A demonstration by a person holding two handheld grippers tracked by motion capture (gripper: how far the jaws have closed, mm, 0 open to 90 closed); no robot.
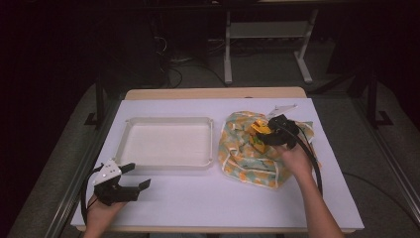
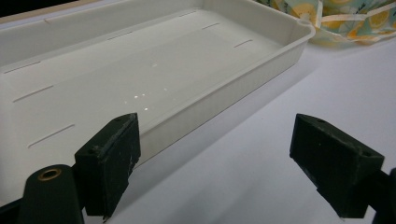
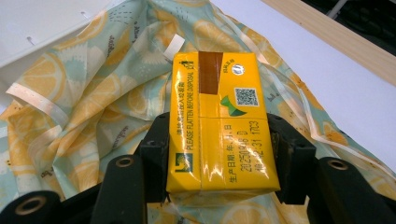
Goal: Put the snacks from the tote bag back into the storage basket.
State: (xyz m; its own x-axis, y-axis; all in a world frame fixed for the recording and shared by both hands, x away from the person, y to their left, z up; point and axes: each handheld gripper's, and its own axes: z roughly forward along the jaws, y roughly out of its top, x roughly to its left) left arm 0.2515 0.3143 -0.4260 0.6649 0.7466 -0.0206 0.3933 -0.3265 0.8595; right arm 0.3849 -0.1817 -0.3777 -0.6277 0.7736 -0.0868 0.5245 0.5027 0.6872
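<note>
Lying lengthwise between the jaws, yellow carton (image 3: 219, 123), top end away

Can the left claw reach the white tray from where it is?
Probably yes. The left claw sits open right beside the tray, with bare table between them and nothing blocking.

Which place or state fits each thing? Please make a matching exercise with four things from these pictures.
Things:
1. carton
2. tray
3. cloth
4. left tongs

Places or states:
A. open, above the bare table, near the tray
B. white, nothing in it
C. yellow, clamped in the right tongs
D. lemon print, crumpled, beside the tray

Pairs: 1-C, 2-B, 3-D, 4-A
</note>
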